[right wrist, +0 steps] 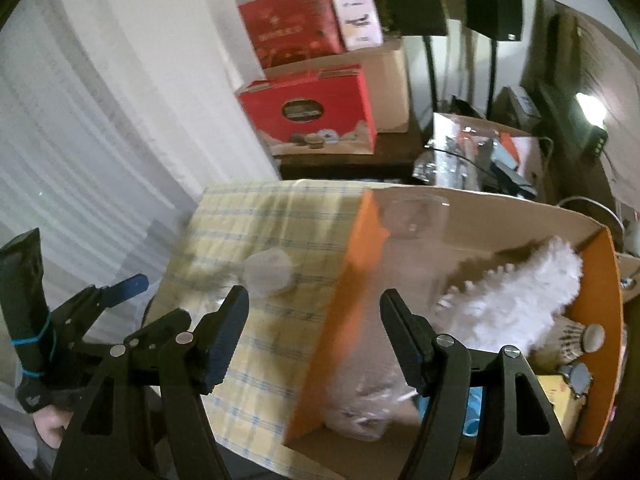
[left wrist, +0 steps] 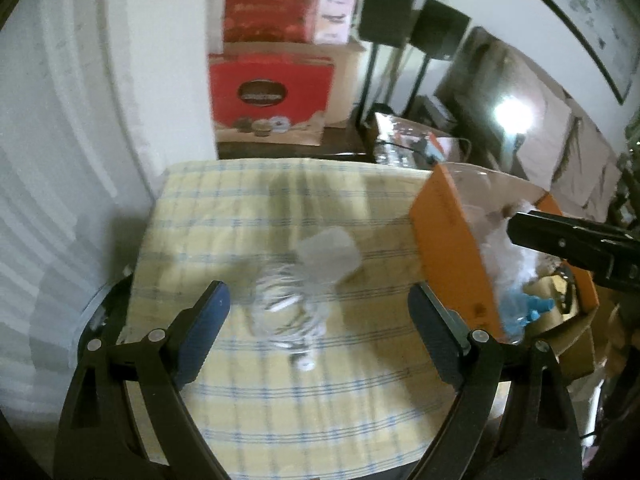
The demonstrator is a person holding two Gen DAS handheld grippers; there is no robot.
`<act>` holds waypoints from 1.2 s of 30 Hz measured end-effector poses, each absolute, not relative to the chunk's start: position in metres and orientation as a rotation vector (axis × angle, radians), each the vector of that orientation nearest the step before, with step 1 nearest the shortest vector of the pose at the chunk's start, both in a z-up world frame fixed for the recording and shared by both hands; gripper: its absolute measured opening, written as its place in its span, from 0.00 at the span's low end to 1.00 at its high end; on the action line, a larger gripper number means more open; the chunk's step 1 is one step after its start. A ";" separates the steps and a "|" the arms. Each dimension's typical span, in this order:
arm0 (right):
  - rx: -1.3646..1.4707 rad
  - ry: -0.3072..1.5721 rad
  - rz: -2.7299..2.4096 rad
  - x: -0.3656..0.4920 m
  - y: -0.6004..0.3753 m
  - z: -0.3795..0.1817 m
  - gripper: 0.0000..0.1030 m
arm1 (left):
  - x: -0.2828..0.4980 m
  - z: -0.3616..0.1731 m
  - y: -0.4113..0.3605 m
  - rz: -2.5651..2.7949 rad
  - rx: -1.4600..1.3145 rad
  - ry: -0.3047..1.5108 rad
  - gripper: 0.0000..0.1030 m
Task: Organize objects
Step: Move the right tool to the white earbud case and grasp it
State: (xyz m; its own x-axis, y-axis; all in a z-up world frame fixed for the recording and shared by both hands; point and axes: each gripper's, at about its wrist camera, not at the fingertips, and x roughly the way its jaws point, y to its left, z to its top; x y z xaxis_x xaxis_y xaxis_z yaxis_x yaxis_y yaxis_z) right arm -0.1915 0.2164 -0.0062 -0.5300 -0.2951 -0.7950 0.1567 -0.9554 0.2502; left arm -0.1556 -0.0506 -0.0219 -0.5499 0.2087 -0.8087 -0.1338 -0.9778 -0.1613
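left gripper [left wrist: 318, 312] is hovering, jaws apart and empty, over the clear plastic bottle [left wrist: 290, 308] lying on the checked cloth [left wrist: 240, 420]. right gripper [right wrist: 314, 316], also apart and empty, is sitting above the orange box [right wrist: 352, 300] at 3 o'clock. next: descending, clamping the bottle, boxing it.

A yellow tablecloth [left wrist: 280, 380] with blue checks; at three o'clock an orange-walled box [left wrist: 448, 248] holding white fluff [right wrist: 516, 304]; red cartons [left wrist: 272, 88] at twelve o'clock

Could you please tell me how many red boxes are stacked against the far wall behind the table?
2. The upper red box sits atop a brown carton; the lower red box stands in front of that carton, below. Others may be hidden behind.
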 end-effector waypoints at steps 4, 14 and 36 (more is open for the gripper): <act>1.359 -0.168 -2.506 -0.199 0.194 -0.011 0.68 | -0.156 -0.032 -0.076 2.619 -1.411 -0.141 0.87; 1.376 -0.125 -2.428 -0.219 0.143 -0.032 0.68 | -0.163 -0.061 -0.107 2.609 -1.483 -0.168 0.87; 1.616 -0.019 -2.431 -0.283 0.108 -0.103 0.67 | -0.198 -0.132 -0.080 2.435 -1.603 -0.100 0.49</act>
State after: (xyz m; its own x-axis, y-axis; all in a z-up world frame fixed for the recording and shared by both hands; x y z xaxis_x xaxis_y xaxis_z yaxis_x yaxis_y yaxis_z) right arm -0.2829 0.1081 -0.1028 -0.3699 -0.1909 -0.9093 0.1769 -0.9752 0.1328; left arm -0.1979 -0.0796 -0.1317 -0.3785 0.2233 -0.8983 -0.1490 -0.9725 -0.1790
